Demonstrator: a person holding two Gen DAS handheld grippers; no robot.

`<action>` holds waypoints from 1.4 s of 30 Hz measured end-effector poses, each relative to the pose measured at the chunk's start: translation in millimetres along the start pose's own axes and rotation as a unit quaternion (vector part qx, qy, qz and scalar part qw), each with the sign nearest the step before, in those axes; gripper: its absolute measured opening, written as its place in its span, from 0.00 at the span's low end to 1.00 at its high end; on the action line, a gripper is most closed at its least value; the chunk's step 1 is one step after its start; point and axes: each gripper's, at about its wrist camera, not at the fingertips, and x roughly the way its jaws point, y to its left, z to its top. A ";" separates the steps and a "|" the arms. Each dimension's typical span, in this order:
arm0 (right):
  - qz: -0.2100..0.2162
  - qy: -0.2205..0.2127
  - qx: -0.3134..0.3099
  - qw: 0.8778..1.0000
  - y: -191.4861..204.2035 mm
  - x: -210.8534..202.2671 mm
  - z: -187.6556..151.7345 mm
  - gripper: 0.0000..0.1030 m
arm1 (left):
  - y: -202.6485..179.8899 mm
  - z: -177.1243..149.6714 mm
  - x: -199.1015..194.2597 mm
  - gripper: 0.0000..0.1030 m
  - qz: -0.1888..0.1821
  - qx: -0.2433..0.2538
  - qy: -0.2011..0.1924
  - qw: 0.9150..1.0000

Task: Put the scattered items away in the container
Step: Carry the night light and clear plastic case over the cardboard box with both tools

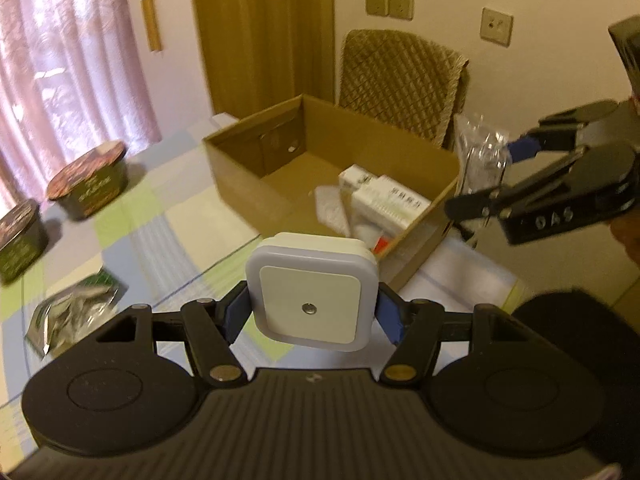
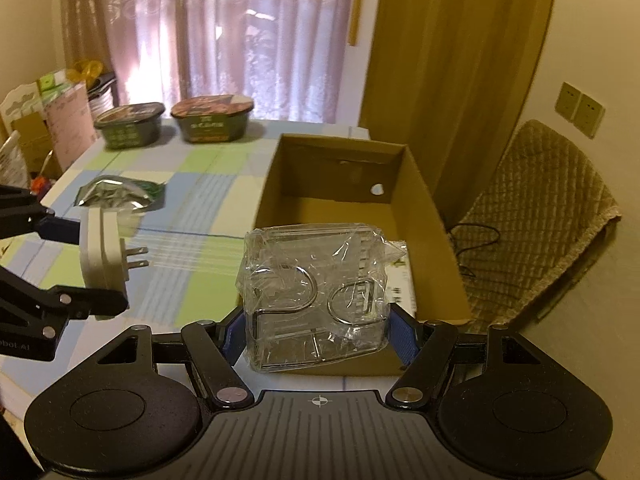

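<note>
My left gripper (image 1: 310,318) is shut on a white square night-light plug (image 1: 312,292), held above the table in front of the cardboard box (image 1: 248,184). The right wrist view shows the same night light (image 2: 102,252) from the side, its prongs pointing right. My right gripper (image 2: 318,336) is shut on a clear plastic-wrapped packet of metal hooks (image 2: 316,296), just before the box's near wall (image 2: 360,364). In the left wrist view that packet (image 1: 482,156) hangs by the box's right corner. White boxes (image 1: 384,200) lie inside the box.
Two dark instant-food bowls (image 2: 212,118) stand at the table's far edge by the curtain. A silver and green foil pouch (image 2: 116,194) lies on the checked tablecloth (image 2: 192,280). A chair with a quilted cover (image 2: 536,220) stands right of the box.
</note>
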 end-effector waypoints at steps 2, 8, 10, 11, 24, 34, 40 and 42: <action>-0.005 0.000 0.001 1.000 -7.0 1.2 0.3 0.70 | -2.6 11.4 6.5 0.59 -0.005 0.000 -0.007 1.000; -0.017 -0.001 0.003 1.000 -25.4 7.8 4.0 0.71 | -9.3 43.1 25.1 0.59 -0.015 0.009 -0.023 1.000; -0.019 0.000 0.004 1.000 -30.2 11.6 6.4 0.70 | -10.7 51.0 32.0 0.59 -0.023 0.008 -0.026 0.999; -0.020 -0.001 0.004 1.000 -32.5 13.7 7.5 0.70 | -11.6 54.5 35.5 0.59 -0.026 0.009 -0.027 0.999; -0.031 0.006 -0.002 1.000 -55.3 45.9 19.2 0.70 | -28.8 74.1 85.9 0.59 -0.049 0.047 -0.021 0.997; -0.033 0.015 0.005 0.999 -68.1 63.6 19.0 0.71 | -30.6 67.1 112.4 0.59 -0.058 0.062 -0.009 0.996; -0.033 0.017 0.008 0.999 -69.2 67.6 18.5 0.71 | -29.4 63.5 117.1 0.59 -0.059 0.060 -0.006 0.996; -0.033 0.018 0.008 0.999 -69.1 68.0 18.6 0.71 | -28.7 62.6 117.9 0.59 -0.059 0.059 -0.005 0.997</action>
